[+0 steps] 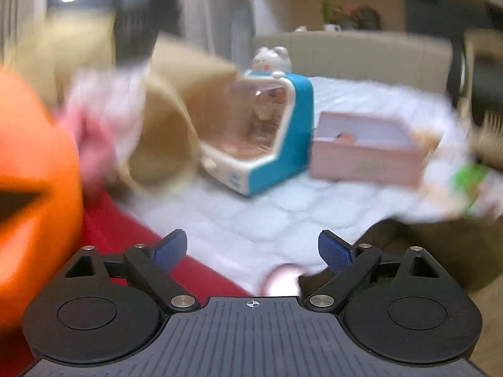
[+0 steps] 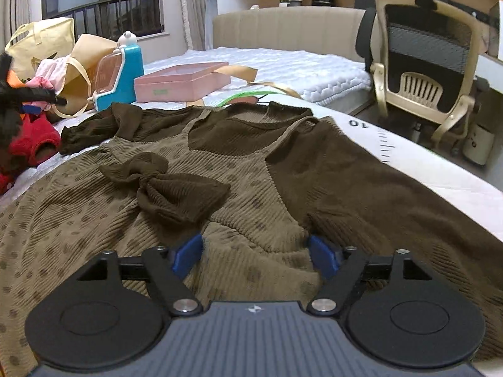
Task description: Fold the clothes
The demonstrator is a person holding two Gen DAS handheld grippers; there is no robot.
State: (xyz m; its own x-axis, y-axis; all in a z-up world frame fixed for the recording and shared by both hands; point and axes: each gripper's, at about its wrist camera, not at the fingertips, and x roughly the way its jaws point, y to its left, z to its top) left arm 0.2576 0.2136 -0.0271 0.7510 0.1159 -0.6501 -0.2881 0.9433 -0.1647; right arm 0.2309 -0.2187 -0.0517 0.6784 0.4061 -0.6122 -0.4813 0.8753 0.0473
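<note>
A beige headboard (image 2: 283, 28), mesh office chair (image 2: 427, 62) and barred window (image 2: 103, 0).

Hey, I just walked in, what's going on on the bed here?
A person with a gripper in each hand is folding clothes on a white bed. A brown dress with a dark bow lies spread flat. The right gripper is open, low over its polka-dot front, a ridge of fabric between the fingers. The left gripper is open and empty over the bedding, its view blurred, near a red garment.
</note>
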